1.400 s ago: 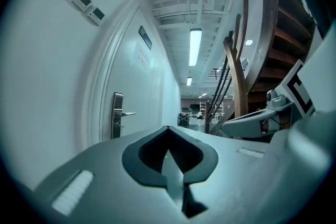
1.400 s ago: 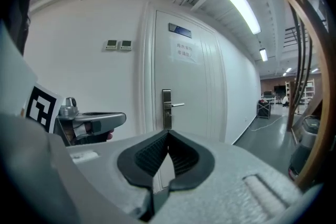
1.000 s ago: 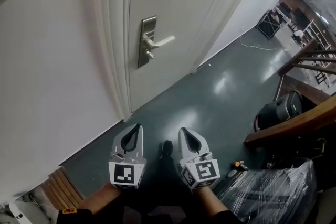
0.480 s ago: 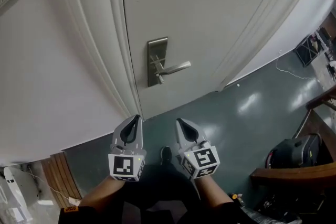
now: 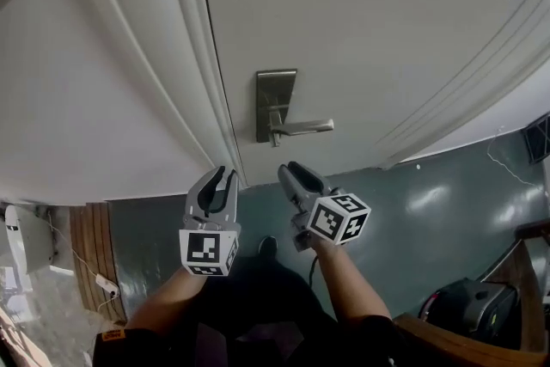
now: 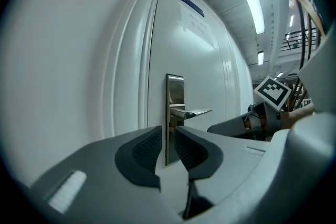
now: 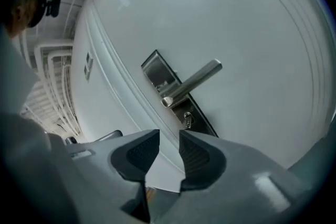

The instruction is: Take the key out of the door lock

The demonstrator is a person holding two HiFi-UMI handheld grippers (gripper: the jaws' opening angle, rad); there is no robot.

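- The white door fills the far half of the head view and is closed in its moulded frame.
- A plain white wall runs off to the left of the frame.
- The dark green floor shows at the near right and reflects the ceiling lights.
- The person's two bare forearms reach in from the near edge, the left and the right.
- The left gripper is held near the foot of the frame, below and left of the lock. Its jaws stand a narrow gap apart with nothing between them. In its own view the gap lines up with the lock plate, which is well beyond the tips.
- The right gripper is just right of the left one and rolled to one side, so its marker cube tilts. Its jaws are opening and hold nothing, and they point up at the lock from below without touching it.
- The brushed-metal lock plate sits on the door's left edge.
- The lever handle sticks out to the right from the plate.
- The key is in the lock on the plate's lower part, below the lever, and neither gripper touches it.
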